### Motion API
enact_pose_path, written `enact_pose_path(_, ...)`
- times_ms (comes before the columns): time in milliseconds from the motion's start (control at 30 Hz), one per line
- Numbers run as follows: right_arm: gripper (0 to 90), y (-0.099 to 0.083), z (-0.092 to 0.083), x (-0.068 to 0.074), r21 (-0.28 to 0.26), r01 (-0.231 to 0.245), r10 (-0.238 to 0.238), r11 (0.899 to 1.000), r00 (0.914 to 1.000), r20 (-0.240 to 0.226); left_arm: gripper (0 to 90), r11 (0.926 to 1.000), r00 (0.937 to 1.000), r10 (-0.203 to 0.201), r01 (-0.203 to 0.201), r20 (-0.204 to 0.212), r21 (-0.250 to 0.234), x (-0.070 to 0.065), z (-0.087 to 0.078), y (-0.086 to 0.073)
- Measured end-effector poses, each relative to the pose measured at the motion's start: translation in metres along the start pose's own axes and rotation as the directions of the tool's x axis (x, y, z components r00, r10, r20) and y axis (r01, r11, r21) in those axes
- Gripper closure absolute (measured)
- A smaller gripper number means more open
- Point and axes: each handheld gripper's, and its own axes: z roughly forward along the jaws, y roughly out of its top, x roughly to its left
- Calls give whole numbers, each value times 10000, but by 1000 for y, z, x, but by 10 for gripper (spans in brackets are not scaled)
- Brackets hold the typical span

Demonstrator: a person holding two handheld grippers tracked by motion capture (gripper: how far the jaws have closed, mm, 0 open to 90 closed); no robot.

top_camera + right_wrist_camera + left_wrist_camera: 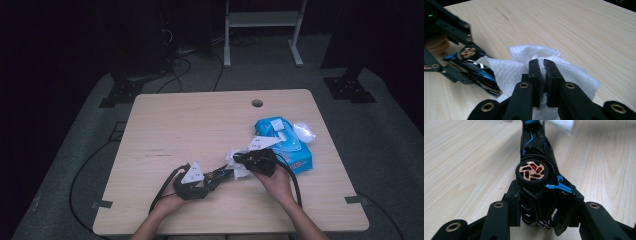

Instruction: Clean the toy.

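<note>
Toy car (537,167) sits tipped on its side near the table's front edge, clamped at the rear by your left gripper (544,207). Your right gripper (543,72) pinches a white wipe (509,71) against the car's nose. Just behind it: blue wipes pack (292,150), flap up, and 1 clear lid (304,131). Table (200,120) around them bare.

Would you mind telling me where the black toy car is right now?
The black toy car sits clamped in the left gripper near the table's front edge in the high view, its far end against the white wipe held by the right gripper.
</note>
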Motion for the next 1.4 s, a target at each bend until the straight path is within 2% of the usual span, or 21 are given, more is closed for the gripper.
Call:
enact_pose_path(100, 836, 3, 6, 11, -74, 561, -563, 9984, 9977, -374, 575, 10000, 10000, -5, 5, 30, 8, 1, -1, -1)
enact_pose_path(167, 835, 3, 6, 13, -79, 796, -798, 9968, 9962, -340, 575, 10000, 10000, 20, -20, 13, 7, 1, -1, 0)
enact_pose_path(300, 836, -2, -1, -1, 7, 353, -354, 9994, 9993, 144, 575, 9999, 9999, 107, -107, -17, -12, -1, -2, 1)
enact_pose_path(367, 833, -6, -6, -12, -178, -72, 73, 9998, 9999, 73, 574, 9999, 9999, 95, -95, -55, -49, -1, -2, 1)
enact_pose_path(400, 834, -7, -8, -15, -198, -302, 306, 9993, 9993, 236, 574, 9999, 9999, 95, -95, -76, -55, -1, -2, 1)
enact_pose_path(467, 836, -10, -12, -22, -279, -450, 462, 9986, 9980, 421, 574, 9999, 10000, 38, -39, -36, -93, 0, -2, 0)
enact_pose_path(500, 835, -11, -14, -25, -342, -551, 566, 9979, 9973, 462, 573, 9999, 10000, 1, -1, -20, -107, 0, -3, 0)
enact_pose_path(600, 836, -15, -13, -31, -304, -996, 1003, 9946, 9947, 206, 573, 9999, 10000, -50, 50, 6, -162, 1, -3, 0)
enact_pose_path(700, 839, -14, -6, -25, -142, -830, 832, 9964, 9965, 84, 574, 9999, 10000, 55, -55, 3, -113, 1, -3, 1)
enact_pose_path(767, 840, -10, -6, -19, -291, -554, 560, 9980, 9982, 200, 572, 9999, 9999, 104, -104, -28, -93, 1, -4, 1)
enact_pose_path(833, 841, -6, -6, -16, -461, -722, 708, 9963, 9970, -308, 574, 9998, 10000, 35, -35, -2, -178, 1, -3, 1)
enact_pose_path(867, 840, -5, -4, -12, -374, -599, 586, 9975, 9976, -370, 573, 9998, 10000, 12, -12, -14, -203, 1, -3, 1)
enact_pose_path(933, 840, -4, -2, -7, -243, -40, 38, 9997, 9999, -103, 573, 9997, 10000, 12, -13, -7, -225, 2, -3, 2)
enact_pose_path(1033, 840, -5, -5, -12, -177, -211, 212, 9996, 9998, 19, 572, 9996, 10000, 22, -24, -92, -293, 1, -5, 2)
enact_pose_path(1133, 841, -7, -8, -18, 30, -367, 365, 9993, 9981, 487, 572, 9990, 9998, -176, 175, -21, -419, 5, -7, 2)
enact_pose_path(1200, 843, -8, -7, -17, 26, -475, 473, 9989, 9982, 371, 571, 9992, 9999, -162, 160, -47, -362, 6, -7, 2)
enact_pose_path(1267, 846, -6, -6, -13, -81, -349, 352, 9994, 9982, 482, 572, 9990, 9998, -202, 200, -65, -401, 7, -6, 1)
enact_pose_path(1333, 846, -2, -5, -9, -147, -283, 286, 9995, 9994, 194, 573, 9991, 9997, -189, 183, -149, -390, 7, -7, 2)
enact_pose_path(1400, 846, 3, 0, -1, 110, -7, 7, 9999, 10000, -3, 573, 9991, 9997, -205, 199, -139, -373, 8, -6, 4)
